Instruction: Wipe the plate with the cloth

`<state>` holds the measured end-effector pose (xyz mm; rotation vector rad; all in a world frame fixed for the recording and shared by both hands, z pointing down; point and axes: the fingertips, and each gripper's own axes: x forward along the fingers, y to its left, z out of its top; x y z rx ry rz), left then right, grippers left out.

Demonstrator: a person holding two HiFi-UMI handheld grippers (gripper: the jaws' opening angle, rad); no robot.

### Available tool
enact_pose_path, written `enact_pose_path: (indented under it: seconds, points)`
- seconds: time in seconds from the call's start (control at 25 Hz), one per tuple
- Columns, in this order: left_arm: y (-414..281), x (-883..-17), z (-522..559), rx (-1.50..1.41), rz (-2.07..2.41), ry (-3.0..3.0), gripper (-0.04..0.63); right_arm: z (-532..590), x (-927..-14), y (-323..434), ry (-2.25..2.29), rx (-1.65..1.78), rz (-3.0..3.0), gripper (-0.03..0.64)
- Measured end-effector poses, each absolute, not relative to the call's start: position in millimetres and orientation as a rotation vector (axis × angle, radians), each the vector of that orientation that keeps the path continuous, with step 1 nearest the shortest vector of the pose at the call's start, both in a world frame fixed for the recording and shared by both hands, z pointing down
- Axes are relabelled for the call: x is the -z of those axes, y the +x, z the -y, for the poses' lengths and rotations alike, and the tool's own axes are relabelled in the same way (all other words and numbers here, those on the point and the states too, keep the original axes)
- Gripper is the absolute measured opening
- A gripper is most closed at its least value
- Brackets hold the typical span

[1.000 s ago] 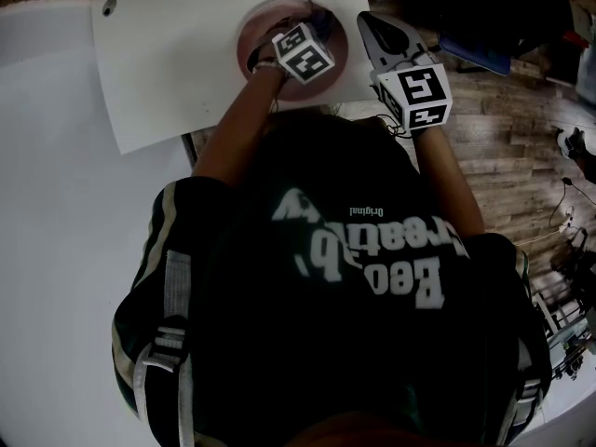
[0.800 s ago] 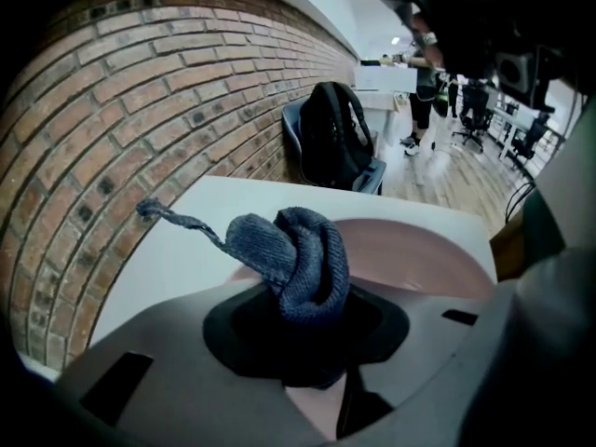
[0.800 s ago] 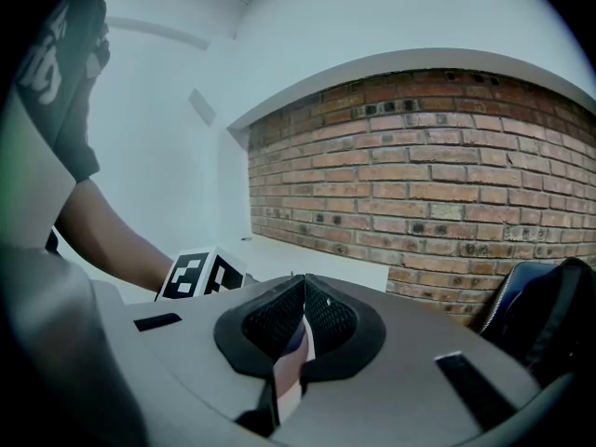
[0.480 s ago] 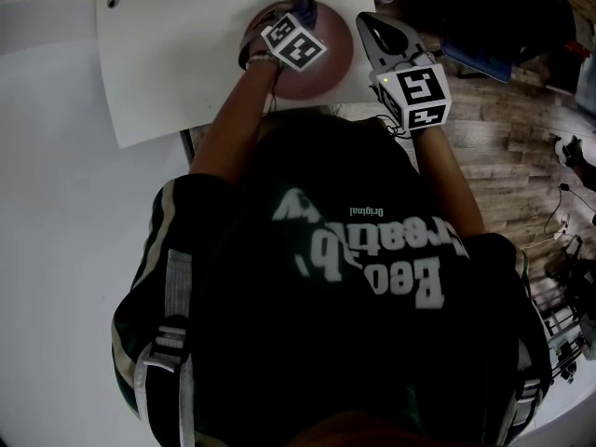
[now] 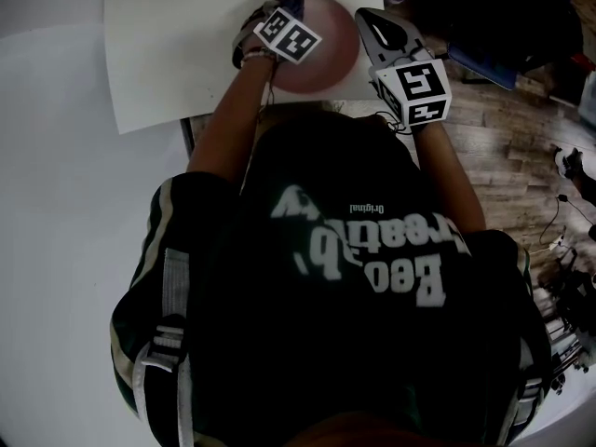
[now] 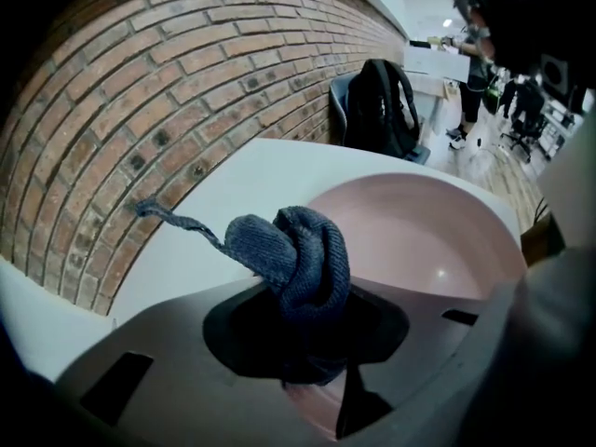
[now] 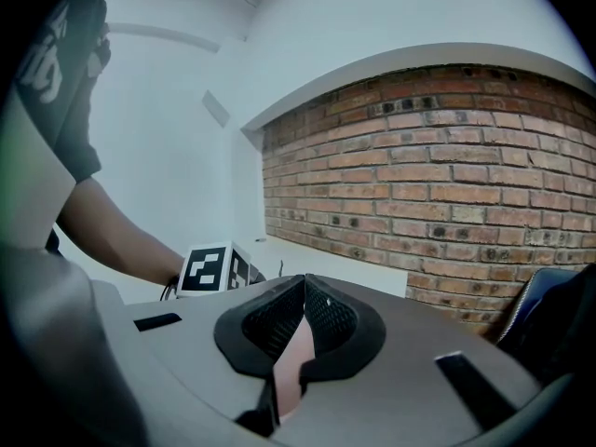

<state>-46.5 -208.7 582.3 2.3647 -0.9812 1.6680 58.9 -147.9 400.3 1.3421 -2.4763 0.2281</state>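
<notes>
A pink plate (image 5: 328, 49) lies at the near edge of the white table (image 5: 186, 45). My left gripper (image 5: 282, 9) is over the plate's left part, shut on a bunched blue-grey knitted cloth (image 5: 291, 1). In the left gripper view the cloth (image 6: 300, 261) bulges out of the gripper (image 6: 307, 335), a loose thread trailing left, with the plate's hollow (image 6: 424, 236) just beyond. My right gripper (image 5: 369, 26) is at the plate's right rim. In the right gripper view a pink sliver of rim (image 7: 296, 357) sits pinched in that gripper (image 7: 298, 329).
A brick wall (image 6: 140, 110) runs behind the table. A black backpack (image 6: 377, 110) rests on a chair past the table's end. Wooden floor (image 5: 507, 138) with cables lies to the right. The person's own torso hides the near part of the head view.
My left gripper has slid with the cloth from the plate's middle toward its left side. My right gripper has stayed on the rim.
</notes>
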Motion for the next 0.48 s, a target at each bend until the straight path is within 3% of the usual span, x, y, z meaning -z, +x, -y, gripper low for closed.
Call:
enact_pose_path:
  seconds: [0.48]
  points:
    - [-79, -583, 192, -1.68, 1.061, 2.278, 0.127, 148, -399, 42, 1.241, -0.195, 2.535, -0.005]
